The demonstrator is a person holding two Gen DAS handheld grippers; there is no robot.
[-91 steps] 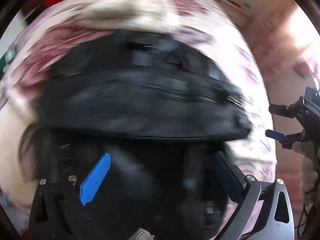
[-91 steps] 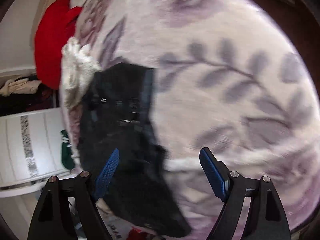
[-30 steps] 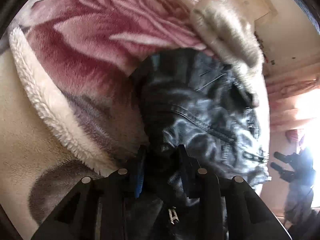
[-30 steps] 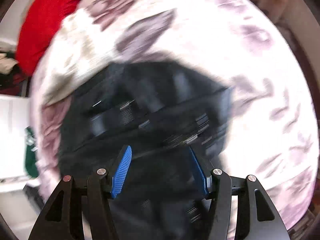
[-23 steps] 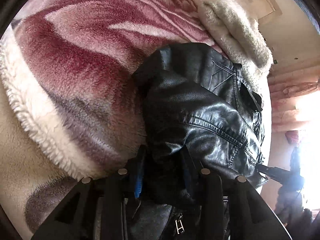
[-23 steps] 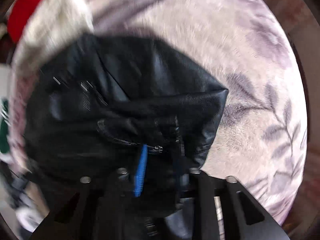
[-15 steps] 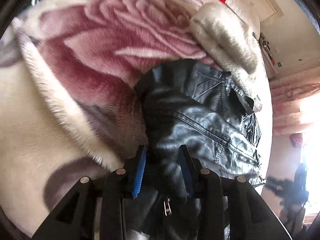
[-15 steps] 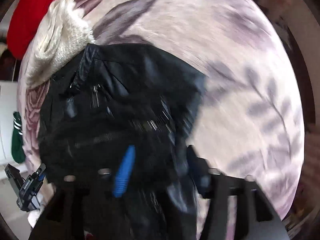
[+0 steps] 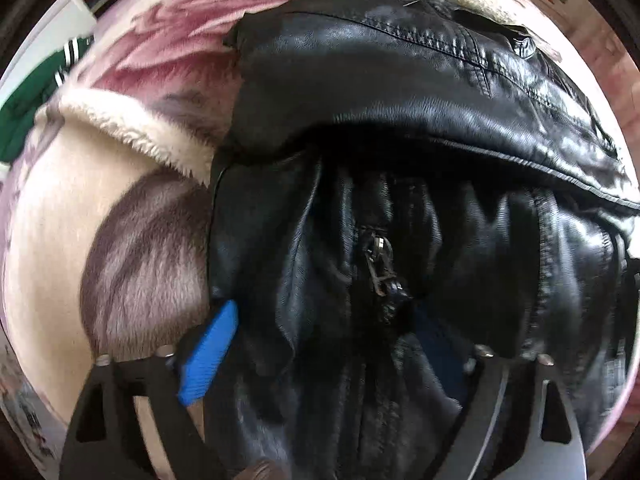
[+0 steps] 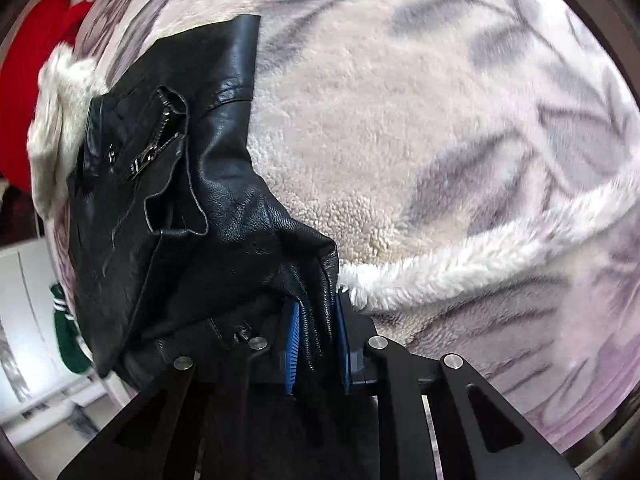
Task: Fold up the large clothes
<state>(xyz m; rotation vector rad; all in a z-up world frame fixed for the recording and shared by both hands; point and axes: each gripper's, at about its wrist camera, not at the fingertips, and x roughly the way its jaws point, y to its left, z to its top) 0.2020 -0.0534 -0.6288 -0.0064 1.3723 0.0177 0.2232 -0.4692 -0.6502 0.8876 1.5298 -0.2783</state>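
A black leather jacket [image 9: 400, 120] lies bunched on a floral fleece blanket [image 9: 132, 240]. My left gripper [image 9: 320, 344] is open, its blue pads spread wide, with a jacket fold and zipper pull [image 9: 380, 264] lying loose between them; the right pad is partly hidden by leather. In the right wrist view the jacket [image 10: 180, 184] hangs to the left. My right gripper [image 10: 316, 344] is shut on a fold of the jacket's edge, at the blanket's white fluffy hem [image 10: 460, 264].
A cream furry garment [image 10: 52, 120] and a red garment [image 10: 24, 80] lie beyond the jacket. A green garment with white stripes [image 9: 28, 108] hangs off the blanket's edge, next to white furniture [image 10: 24, 320]. The blanket [image 10: 440, 120] spreads to the right.
My left gripper has opened and let the jacket fold go. My right gripper closed on the jacket's edge and has pulled it toward the blanket hem.
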